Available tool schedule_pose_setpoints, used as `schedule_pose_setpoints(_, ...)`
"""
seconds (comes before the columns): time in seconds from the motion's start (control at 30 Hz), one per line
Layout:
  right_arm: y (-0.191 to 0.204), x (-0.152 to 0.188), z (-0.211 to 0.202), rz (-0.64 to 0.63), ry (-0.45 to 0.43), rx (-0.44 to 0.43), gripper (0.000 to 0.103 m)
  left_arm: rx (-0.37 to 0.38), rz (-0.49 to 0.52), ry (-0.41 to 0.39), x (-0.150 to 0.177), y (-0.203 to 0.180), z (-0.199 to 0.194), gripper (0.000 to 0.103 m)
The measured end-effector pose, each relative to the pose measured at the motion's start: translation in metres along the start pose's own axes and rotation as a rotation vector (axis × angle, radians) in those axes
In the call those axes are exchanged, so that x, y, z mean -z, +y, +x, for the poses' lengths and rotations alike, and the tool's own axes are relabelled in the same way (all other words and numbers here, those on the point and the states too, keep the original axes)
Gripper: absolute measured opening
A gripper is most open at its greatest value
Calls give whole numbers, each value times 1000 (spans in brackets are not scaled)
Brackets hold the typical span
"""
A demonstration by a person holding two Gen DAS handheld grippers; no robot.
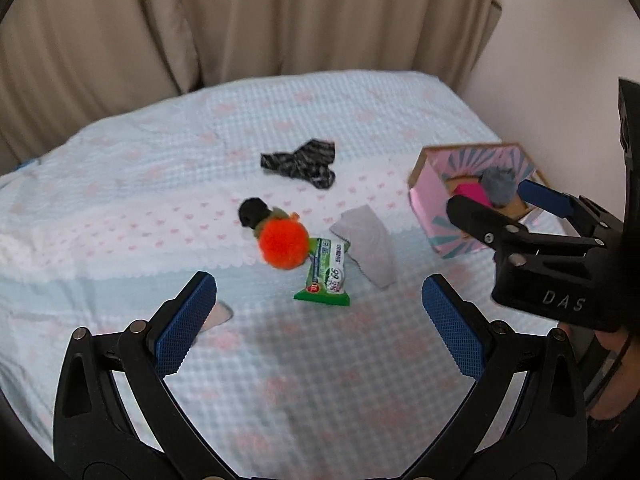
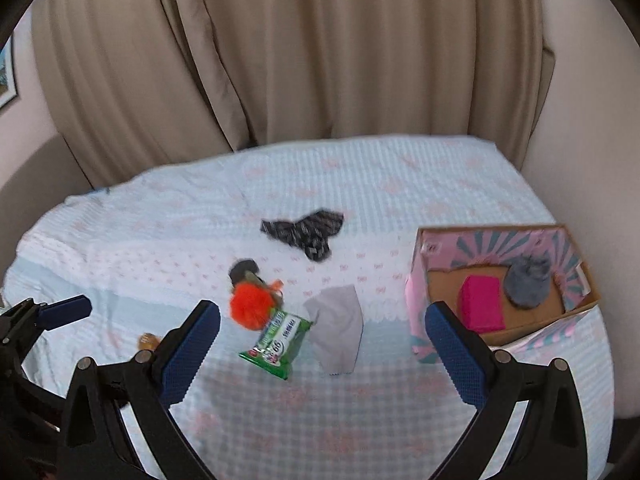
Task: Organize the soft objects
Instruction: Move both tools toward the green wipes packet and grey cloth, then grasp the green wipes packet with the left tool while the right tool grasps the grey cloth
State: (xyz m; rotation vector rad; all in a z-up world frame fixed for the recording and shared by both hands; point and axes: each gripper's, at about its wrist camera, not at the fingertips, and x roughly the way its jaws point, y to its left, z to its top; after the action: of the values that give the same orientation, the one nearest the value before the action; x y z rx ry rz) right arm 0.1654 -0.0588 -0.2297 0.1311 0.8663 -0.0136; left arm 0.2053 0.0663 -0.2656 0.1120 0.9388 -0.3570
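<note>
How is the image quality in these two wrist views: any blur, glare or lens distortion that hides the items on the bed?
Left wrist view: soft diffuse light, no glare; mild blur, yet the orange pom-pom and wipes packet stay readable; fisheye bows the bed edge. Right wrist view: more smear, with the dark patterned cloth and orange pom-pom streaked; the pink box remains recognisable; dark vignette in the corners.

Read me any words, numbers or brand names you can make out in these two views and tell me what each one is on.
"DAS": on the black body of the right gripper, seen from the left wrist view.
"99": on the green wipes packet; its smaller print is too blurred to read.
Pink box: pattern only, no readable text.
Framed picture on the wall: no legible words.
</note>
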Motion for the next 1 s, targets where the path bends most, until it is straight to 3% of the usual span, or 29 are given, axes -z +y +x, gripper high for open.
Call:
schedule_pose_setpoints(0.4, -20, 57, 152, -62, 160, 28, 101, -9, 88, 117, 42, -1, 152, 98)
schedule_pose_setpoints(0.67, -21, 74, 214, -139, 203, 18, 101, -1, 123, 140, 57, -14, 220, 88)
schedule_pose_setpoints(0.8, -22, 77, 229, -155, 231, 5, 89, -4, 134, 161, 59, -18, 239, 81)
schedule_pose_setpoints(0.93, -22, 77, 235, -164, 219, 1, 88, 23, 144, 155, 58, -17, 247, 80)
schedule_pose_setpoints(1.0, -19, 77, 235, -176, 214, -10, 76, 36, 152, 157, 57, -17, 249, 76)
